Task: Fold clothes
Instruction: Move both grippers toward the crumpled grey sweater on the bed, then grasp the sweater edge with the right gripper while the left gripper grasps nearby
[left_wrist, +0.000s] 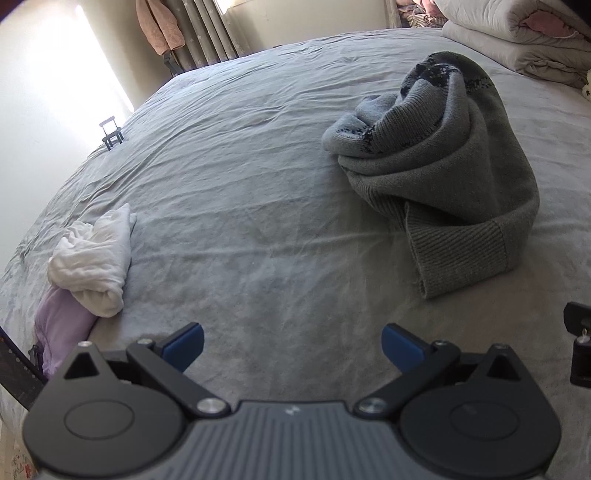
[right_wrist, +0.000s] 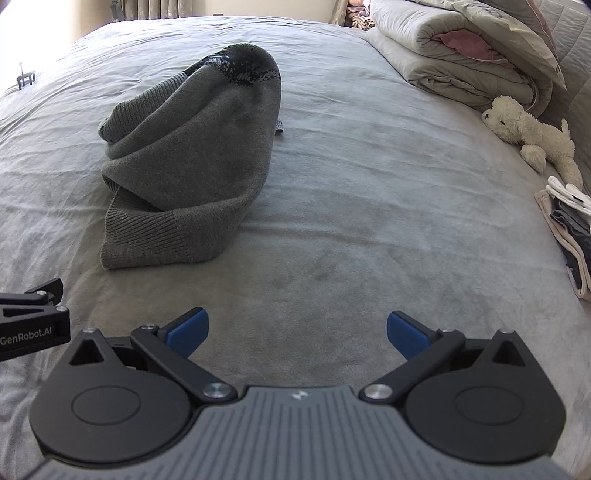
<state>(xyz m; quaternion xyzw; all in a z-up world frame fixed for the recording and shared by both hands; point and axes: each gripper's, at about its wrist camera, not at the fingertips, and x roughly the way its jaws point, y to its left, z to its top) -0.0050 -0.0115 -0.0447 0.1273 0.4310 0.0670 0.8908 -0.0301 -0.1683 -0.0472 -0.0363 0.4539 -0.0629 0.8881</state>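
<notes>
A grey knit sweater (left_wrist: 439, 166) with a dark pattern lies crumpled in a heap on the grey bed sheet (left_wrist: 240, 184); it also shows in the right wrist view (right_wrist: 192, 158). My left gripper (left_wrist: 291, 347) is open and empty, low over the sheet, with the sweater ahead to its right. My right gripper (right_wrist: 297, 334) is open and empty, with the sweater ahead to its left. A crumpled white garment (left_wrist: 92, 258) lies on a lilac one (left_wrist: 59, 332) at the left bed edge.
Folded quilts (right_wrist: 461, 48) are stacked at the head of the bed. A white plush toy (right_wrist: 532, 136) and a pile of folded clothes (right_wrist: 569, 229) lie at the right. A small black stand (left_wrist: 110, 134) sits at the far left edge.
</notes>
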